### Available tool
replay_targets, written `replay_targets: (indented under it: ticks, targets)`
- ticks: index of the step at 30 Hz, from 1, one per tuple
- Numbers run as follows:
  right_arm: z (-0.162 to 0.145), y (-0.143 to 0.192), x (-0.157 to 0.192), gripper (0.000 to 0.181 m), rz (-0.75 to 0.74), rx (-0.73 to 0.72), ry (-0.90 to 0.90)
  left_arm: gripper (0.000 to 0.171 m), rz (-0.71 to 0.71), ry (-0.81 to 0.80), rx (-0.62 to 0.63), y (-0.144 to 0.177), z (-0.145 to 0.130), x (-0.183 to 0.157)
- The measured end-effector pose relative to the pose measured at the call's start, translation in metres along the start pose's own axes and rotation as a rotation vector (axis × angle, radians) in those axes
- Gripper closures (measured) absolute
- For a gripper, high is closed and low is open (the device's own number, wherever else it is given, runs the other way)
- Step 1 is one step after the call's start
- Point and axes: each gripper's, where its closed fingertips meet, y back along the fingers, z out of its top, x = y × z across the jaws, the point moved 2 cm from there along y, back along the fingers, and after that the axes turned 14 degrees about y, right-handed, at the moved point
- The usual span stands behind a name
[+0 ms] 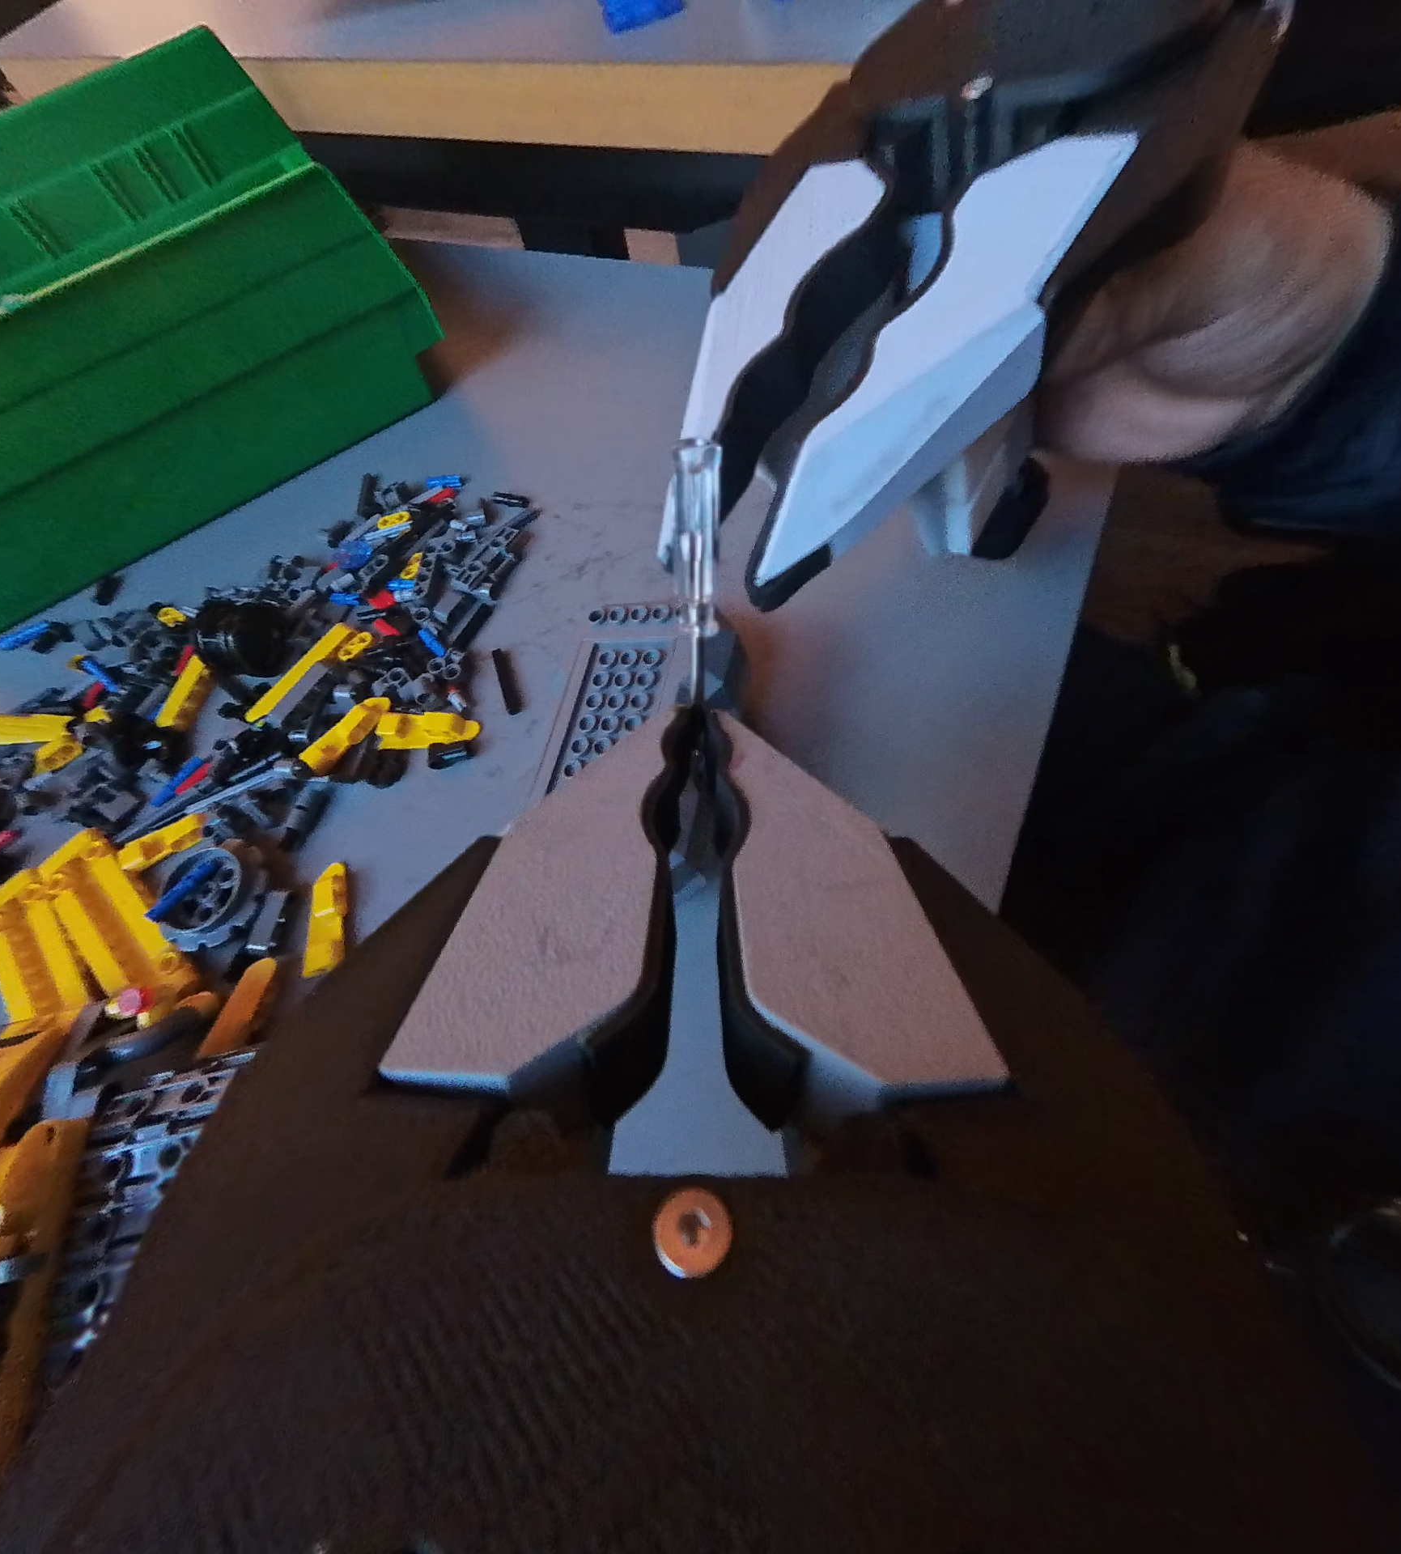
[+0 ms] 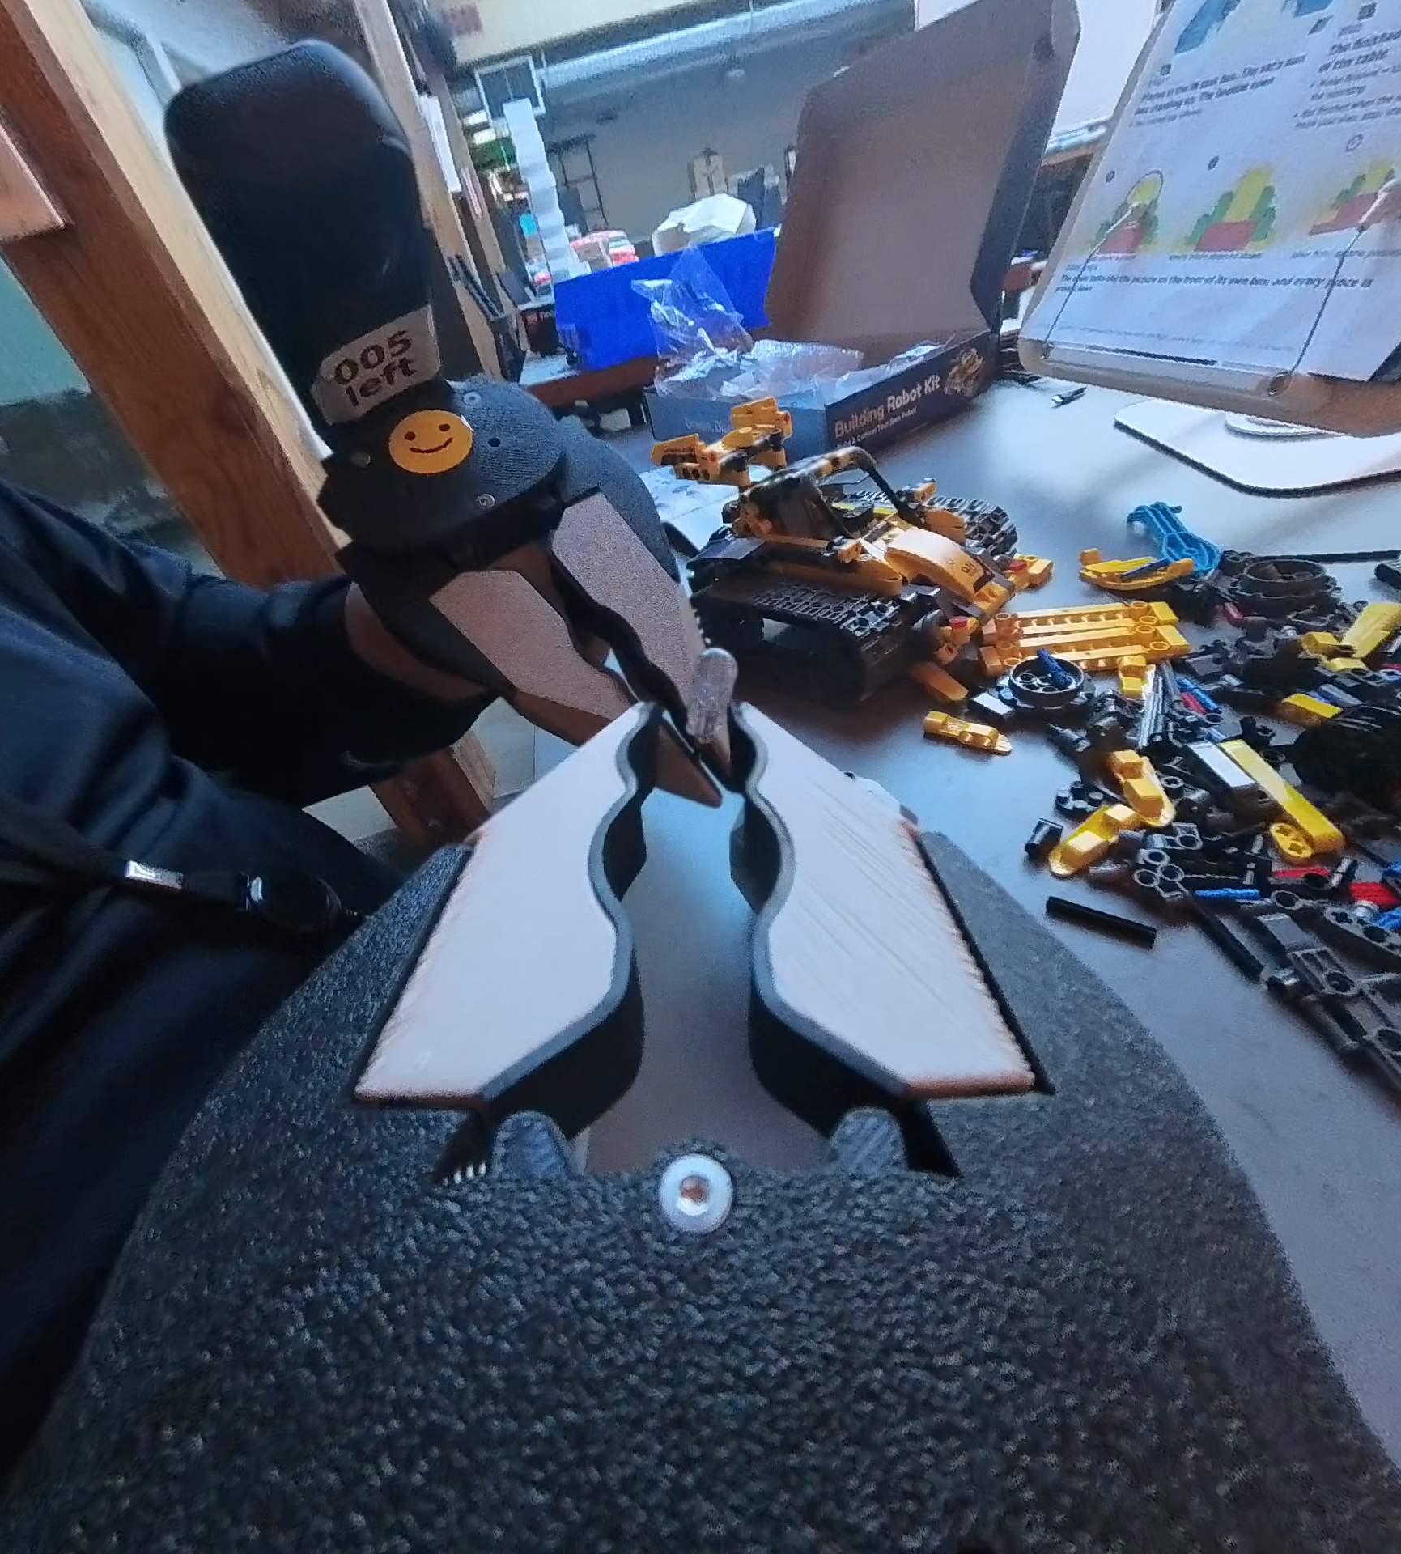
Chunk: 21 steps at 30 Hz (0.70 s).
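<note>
Two grippers around clear-handled screwdriver [image 1: 697, 538]

- The left gripper [image 1: 701, 723] has its fingertips pressed together on the thin shaft of a small clear-handled screwdriver [image 1: 695, 538].
- The right gripper [image 2: 718, 732] pinches the handle between its tips, meeting the left gripper tip to tip above the tabletop's near edge.
- A dark-sleeved hand [image 2: 428, 673] holds the left gripper.
</note>
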Motion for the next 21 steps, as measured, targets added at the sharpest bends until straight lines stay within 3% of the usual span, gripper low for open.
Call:
replay_targets:
  ticks: [21]
  targets:
    - [-0.012,-0.001,-0.004,0.172,-0.028,0.098,-0.071,0.171,0.138,-0.168,0.075,-0.007,-0.013,0.006]
